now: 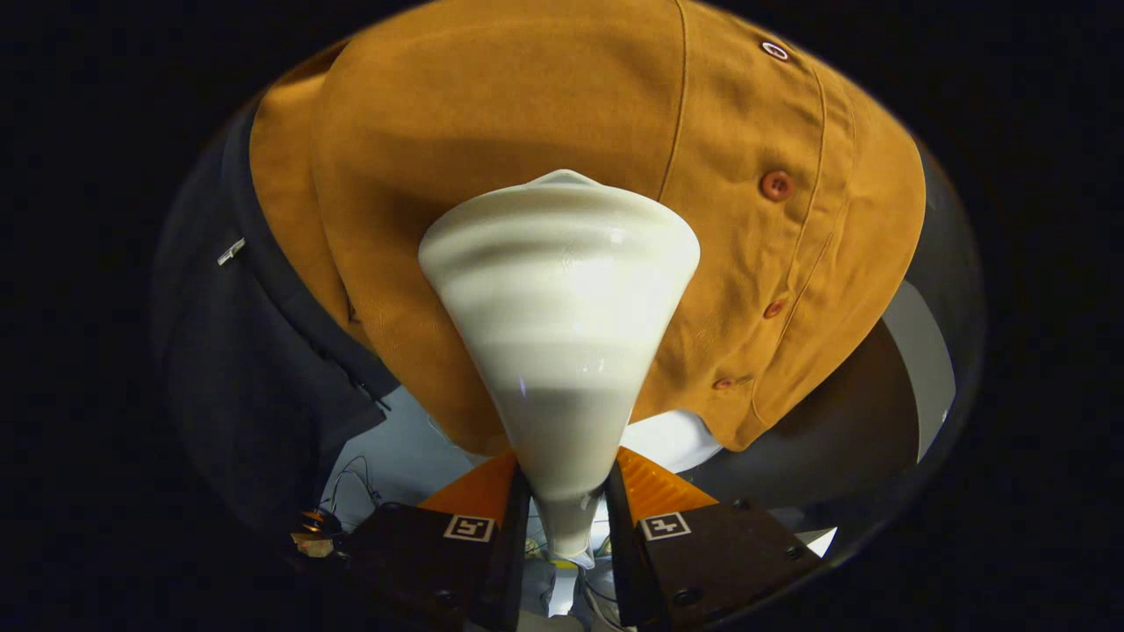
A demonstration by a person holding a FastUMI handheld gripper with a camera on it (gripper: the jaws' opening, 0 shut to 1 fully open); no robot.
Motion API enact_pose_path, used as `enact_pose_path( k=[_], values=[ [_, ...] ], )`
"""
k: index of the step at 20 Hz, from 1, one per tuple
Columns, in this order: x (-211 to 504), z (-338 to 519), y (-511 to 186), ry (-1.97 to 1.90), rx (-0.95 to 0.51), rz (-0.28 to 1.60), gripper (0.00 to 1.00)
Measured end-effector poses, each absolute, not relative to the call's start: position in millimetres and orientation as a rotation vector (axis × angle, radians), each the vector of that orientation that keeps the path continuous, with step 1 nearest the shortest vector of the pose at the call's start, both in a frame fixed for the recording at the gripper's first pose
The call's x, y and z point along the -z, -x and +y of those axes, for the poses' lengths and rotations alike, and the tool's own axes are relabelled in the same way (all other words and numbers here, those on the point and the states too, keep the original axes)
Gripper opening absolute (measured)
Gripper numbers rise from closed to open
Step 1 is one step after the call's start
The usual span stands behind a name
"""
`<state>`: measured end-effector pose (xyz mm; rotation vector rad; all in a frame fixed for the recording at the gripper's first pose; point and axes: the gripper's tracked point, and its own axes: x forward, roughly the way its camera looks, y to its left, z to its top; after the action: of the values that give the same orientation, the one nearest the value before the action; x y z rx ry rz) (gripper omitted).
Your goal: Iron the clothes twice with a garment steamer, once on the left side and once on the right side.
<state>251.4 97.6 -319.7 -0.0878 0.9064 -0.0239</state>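
Against the mustard shirt (492,114), left of its button placket (776,185), the cream steamer head (559,290) presses flat, so a pass looks under way; which of the two passes, and whether one is done, I cannot tell. At the near end, the gripper (566,513) pinches the steamer's narrow neck, both fingers tight against it.

Cream steamer (559,298), mustard shirt (527,105) w/ rust-brown buttons (776,185), prob. dark navy garment (255,351) beside.
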Motion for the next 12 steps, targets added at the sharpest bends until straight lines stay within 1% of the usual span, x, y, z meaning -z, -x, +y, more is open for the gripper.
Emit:
enact_pose_path(
  k=[3,5,12],
  values=[
    [331,99,-237,0.079,0.005,0.941,0.45],
    [327,94,-236,0.077,0.006,0.93,0.45],
    [272,68,-230,0.052,0.039,0.811,0.45]
  ],
)
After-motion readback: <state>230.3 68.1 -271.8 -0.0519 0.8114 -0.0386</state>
